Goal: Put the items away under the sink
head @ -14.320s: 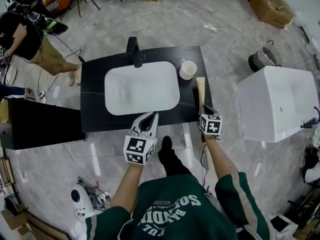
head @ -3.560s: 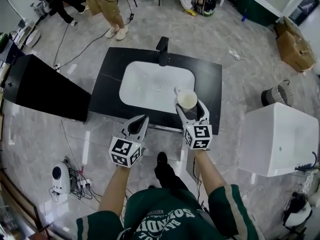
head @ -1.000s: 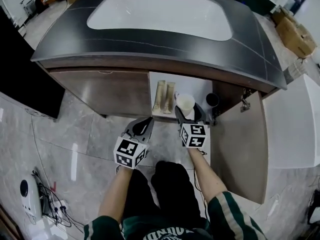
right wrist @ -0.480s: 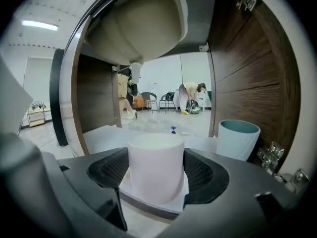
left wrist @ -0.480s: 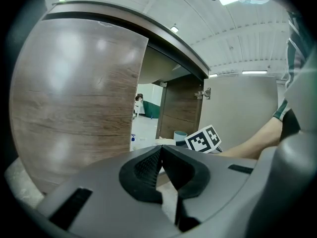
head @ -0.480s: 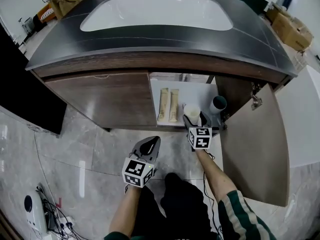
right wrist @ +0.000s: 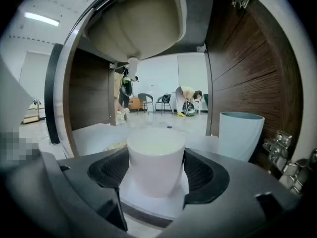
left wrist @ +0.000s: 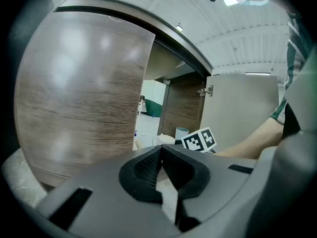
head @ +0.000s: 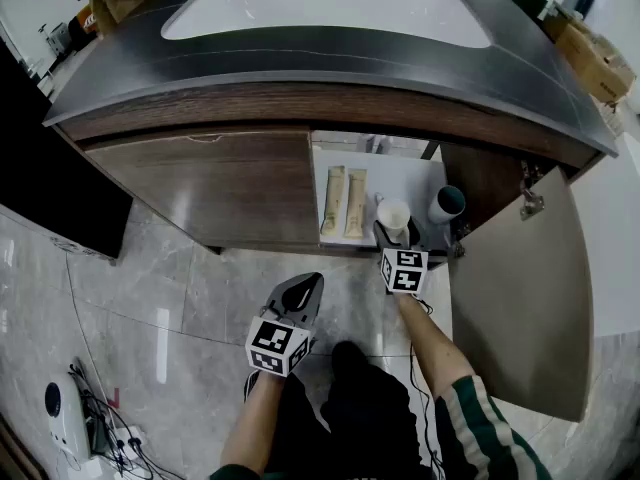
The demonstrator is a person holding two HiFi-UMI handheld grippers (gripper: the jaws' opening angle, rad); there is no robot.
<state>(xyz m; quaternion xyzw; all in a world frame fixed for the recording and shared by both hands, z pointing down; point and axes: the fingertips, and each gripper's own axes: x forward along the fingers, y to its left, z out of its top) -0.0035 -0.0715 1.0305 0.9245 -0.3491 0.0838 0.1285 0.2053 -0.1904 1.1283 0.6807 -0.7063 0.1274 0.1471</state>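
The cabinet under the sink stands with its right door (head: 515, 298) swung open. On its white shelf (head: 400, 173) lie two beige tubes (head: 335, 200) side by side, with a blue-grey cup (head: 447, 205) upright at the right. My right gripper (head: 397, 232) reaches into the opening, shut on a white mug (head: 394, 214). In the right gripper view the mug (right wrist: 156, 152) stands upright between the jaws of the right gripper (right wrist: 156, 182), low over the shelf; the cup (right wrist: 240, 135) is just to its right. My left gripper (head: 302, 293) hangs outside above the floor, shut and empty.
The left cabinet door (left wrist: 84, 93) is closed. The dark countertop (head: 330, 53) with the white basin (head: 320, 3) overhangs the opening. The basin's underside and drain pipe (right wrist: 132, 63) hang above the shelf. A door hinge (head: 530, 203) sticks out at the right wall. People stand far off behind.
My right gripper has carried the mug forward into the cabinet, next to the blue-grey cup. The left gripper has dropped back, away from the opening.
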